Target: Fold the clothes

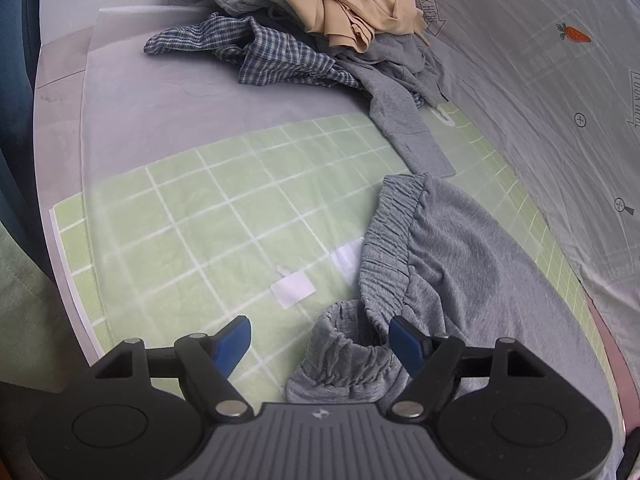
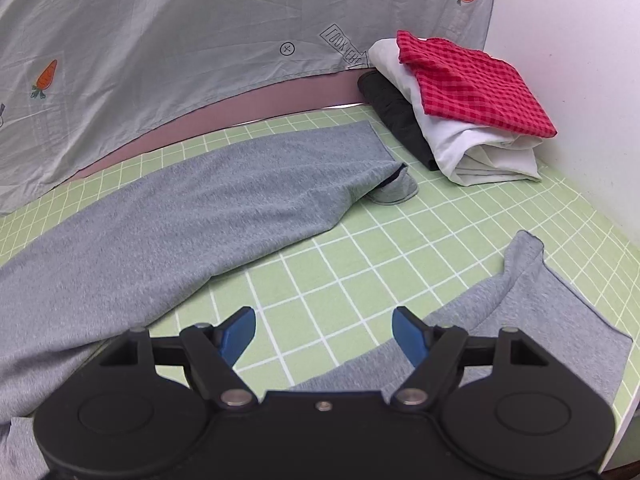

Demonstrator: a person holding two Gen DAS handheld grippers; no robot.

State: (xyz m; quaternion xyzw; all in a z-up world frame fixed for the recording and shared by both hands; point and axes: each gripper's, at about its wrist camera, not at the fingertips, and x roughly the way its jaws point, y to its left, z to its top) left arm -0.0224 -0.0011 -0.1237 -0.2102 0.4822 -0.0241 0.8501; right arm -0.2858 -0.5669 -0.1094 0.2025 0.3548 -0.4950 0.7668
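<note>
Grey trousers [image 1: 460, 248] sprawl across the green grid mat [image 1: 168, 216] on the table, their lower waistband cut off behind the left gripper [image 1: 320, 344], whose blue fingers gape wide around the elastic, gripping nothing. Right gripper [image 2: 324, 334] hangs spread over bare mat between two trouser legs [image 2: 208, 208], the nearer one partly hidden by its body. Beyond the left gripper, a jumbled heap [image 1: 320, 28]: tan, plaid and grey pieces, count unclear. In the far right corner, three folded items: a red checked cloth [image 2: 472, 84] on top, a white one [image 2: 472, 148], a black one [image 2: 396, 116].
</note>
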